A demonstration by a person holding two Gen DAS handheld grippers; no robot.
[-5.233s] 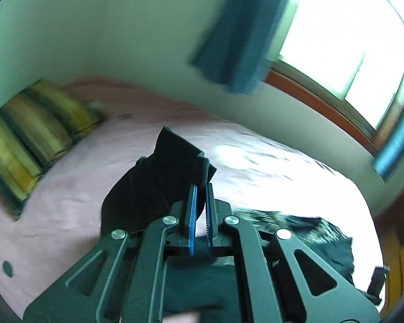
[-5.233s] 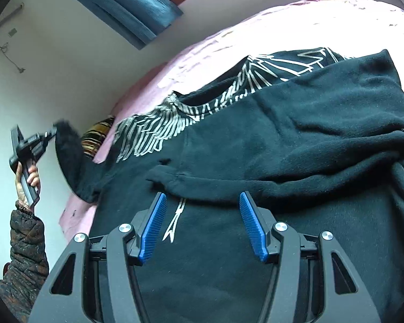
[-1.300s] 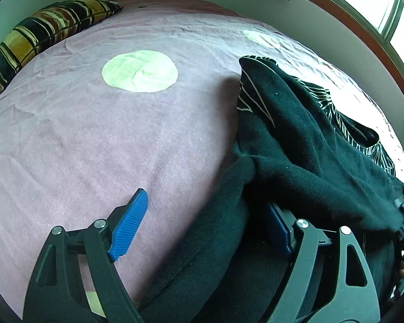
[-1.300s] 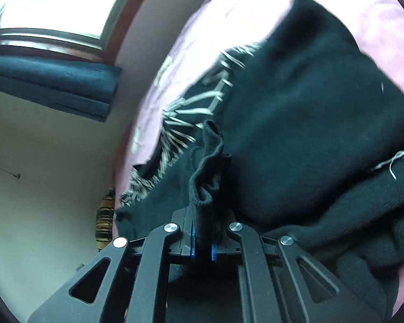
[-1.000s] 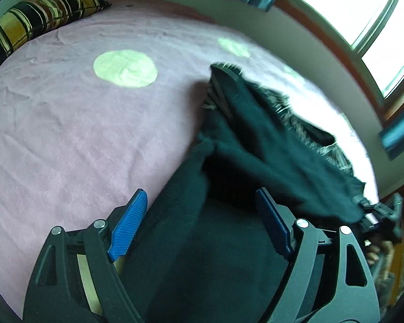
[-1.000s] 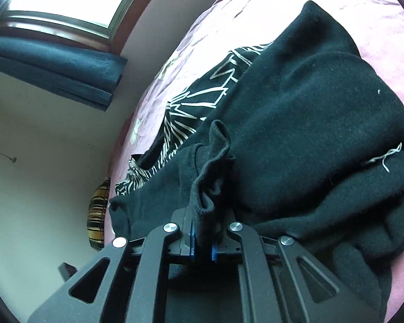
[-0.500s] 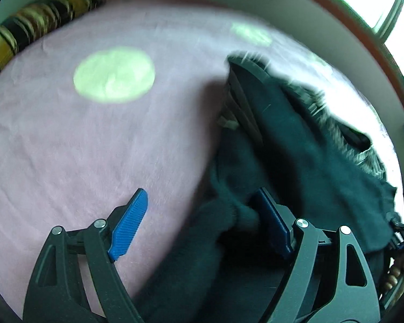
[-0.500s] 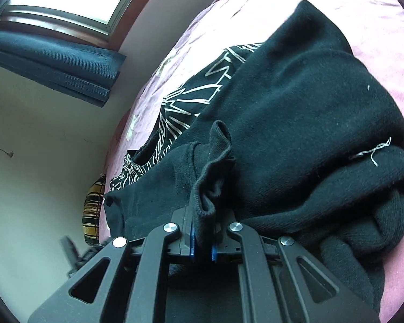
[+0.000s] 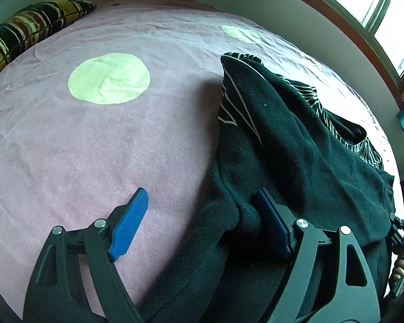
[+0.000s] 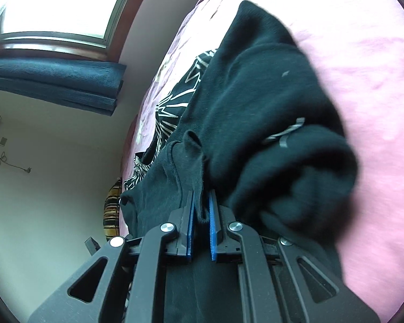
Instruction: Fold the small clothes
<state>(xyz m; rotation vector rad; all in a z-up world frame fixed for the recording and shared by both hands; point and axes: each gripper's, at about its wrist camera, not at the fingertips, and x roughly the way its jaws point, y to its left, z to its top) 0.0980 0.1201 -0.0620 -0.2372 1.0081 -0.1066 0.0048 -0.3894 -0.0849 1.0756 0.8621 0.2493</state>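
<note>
A black sweatshirt (image 9: 296, 140) with a white line print lies bunched on the pink bedspread (image 9: 94, 148). My left gripper (image 9: 199, 215) is open, low over the bed, with a thick black fold of the sweatshirt between its blue pads; the right pad is against the fabric. My right gripper (image 10: 202, 218) is shut on a pinched edge of the sweatshirt (image 10: 256, 94), which bulges up and to the right of it. The right gripper also shows at the far right edge of the left wrist view (image 9: 402, 231).
The bedspread has pale green round spots (image 9: 109, 78). A striped yellow and black pillow (image 9: 27, 24) lies at the head of the bed. A window (image 9: 385, 18) with blue curtains (image 10: 54, 83) runs along the wall beside the bed.
My left gripper has shifted slightly over the sweatshirt's left edge, staying open around the fold. My right gripper has tilted and pulled the pinched edge, bunching the fabric to its right.
</note>
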